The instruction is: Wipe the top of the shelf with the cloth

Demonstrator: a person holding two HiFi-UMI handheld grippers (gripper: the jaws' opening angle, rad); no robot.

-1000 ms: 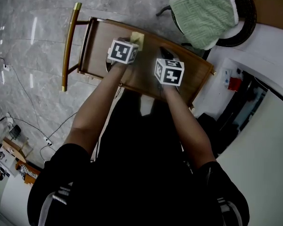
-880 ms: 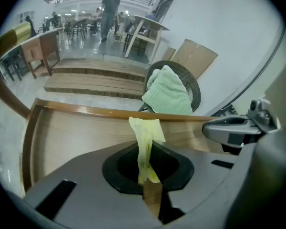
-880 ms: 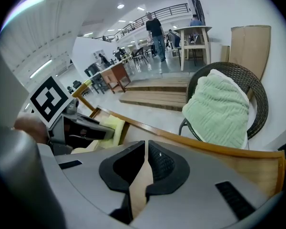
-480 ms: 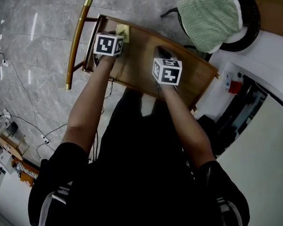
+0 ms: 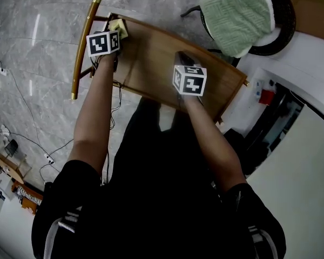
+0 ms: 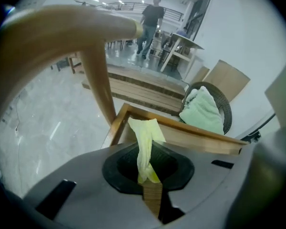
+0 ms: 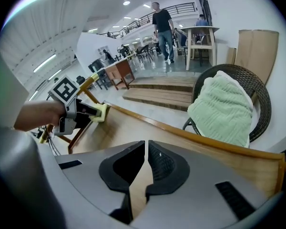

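1. A grey marble floor (image 5: 32, 42) surrounds the wooden shelf (image 5: 156, 63), whose rimmed top lies under both claws.
2. Your left claw (image 6: 150, 178) pinches the yellow cloth (image 6: 145, 140). The cloth sticks out ahead of its tips at the top's corner, likely to reach the rim.
3. Your right claw (image 7: 146, 168) is closed on nothing over the middle, seemingly idle.

The shelf (image 5: 151, 58) top is smooth brown wood with a soft sheen. At the upper left, its handle bar (image 5: 83, 47) has a glossy golden finish. The cloth (image 6: 144, 142) is thin, pale yellow, matt and crumpled. The right hand-held gripper (image 7: 146, 163) has a matt grey plastic shell and black ribbed pads. The floor (image 5: 38, 47) is glossy grey stone. At the upper right, a green towel (image 5: 235, 15) looks thick and ribbed.
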